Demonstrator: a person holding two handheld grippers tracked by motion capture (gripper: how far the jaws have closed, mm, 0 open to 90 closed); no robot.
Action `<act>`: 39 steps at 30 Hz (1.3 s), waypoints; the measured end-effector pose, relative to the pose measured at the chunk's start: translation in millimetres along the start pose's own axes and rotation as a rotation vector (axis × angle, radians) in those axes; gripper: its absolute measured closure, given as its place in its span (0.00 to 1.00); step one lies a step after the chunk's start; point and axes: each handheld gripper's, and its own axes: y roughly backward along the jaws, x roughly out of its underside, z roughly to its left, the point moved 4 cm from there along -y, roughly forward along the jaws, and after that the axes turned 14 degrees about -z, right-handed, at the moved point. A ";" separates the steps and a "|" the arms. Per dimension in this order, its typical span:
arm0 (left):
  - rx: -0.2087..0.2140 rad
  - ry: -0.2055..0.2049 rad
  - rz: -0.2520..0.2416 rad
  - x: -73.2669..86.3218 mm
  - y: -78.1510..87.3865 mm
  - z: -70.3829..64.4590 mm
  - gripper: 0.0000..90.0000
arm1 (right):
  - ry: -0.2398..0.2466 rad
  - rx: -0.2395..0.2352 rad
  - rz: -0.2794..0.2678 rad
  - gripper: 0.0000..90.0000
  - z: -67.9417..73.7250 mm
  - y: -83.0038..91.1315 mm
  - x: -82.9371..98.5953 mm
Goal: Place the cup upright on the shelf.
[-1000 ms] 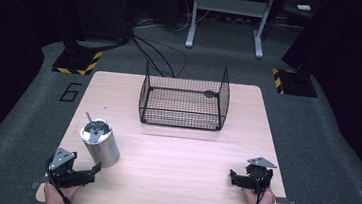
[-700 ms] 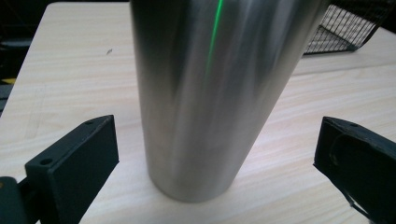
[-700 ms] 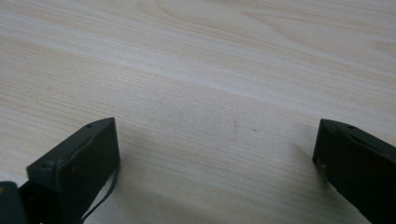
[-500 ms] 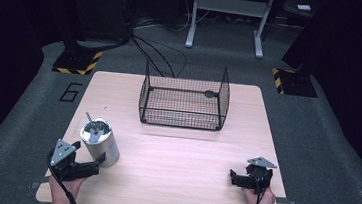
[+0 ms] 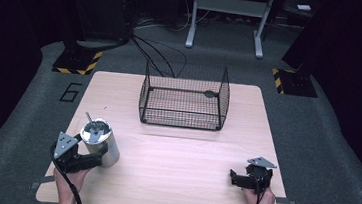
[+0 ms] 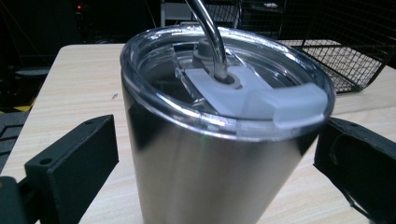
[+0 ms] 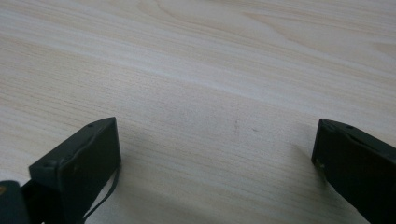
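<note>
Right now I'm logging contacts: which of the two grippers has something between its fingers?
The left gripper: the steel tumbler stands between its open fingers. The right gripper frames bare table.

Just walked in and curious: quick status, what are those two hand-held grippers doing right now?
Left hand-held gripper open, jaws straddling the steel tumbler, not clamped. Right hand-held gripper open, over bare table. Wire basket empty, path to it unobstructed.

Bright, evenly lit table [image 5: 179, 152] amid dark surroundings; soft focus, faint shadows.
</note>
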 end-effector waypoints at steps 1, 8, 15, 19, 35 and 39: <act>0.000 0.000 0.000 0.0 0.0 0.0 0.00 | 0.000 -0.001 0.000 0.01 0.0 0.0 0.0; -0.002 0.009 -0.023 -2.6 -9.3 -0.9 0.00 | 0.000 -0.001 0.000 0.01 0.0 0.0 0.0; -0.008 0.009 -0.040 -3.1 -17.9 -2.3 0.00 | 0.002 0.001 -0.001 0.01 0.1 0.1 0.0; -0.015 0.009 -0.048 -2.3 -22.2 -2.7 0.00 | 0.002 0.002 0.000 0.01 0.3 0.3 0.0; -0.070 0.011 -0.064 1.9 -34.9 -5.4 0.00 | 0.003 0.003 0.001 0.01 0.4 0.4 0.0; -0.081 0.001 -0.073 2.0 -35.0 -6.4 0.01 | 0.003 0.003 0.001 0.01 0.4 0.5 0.0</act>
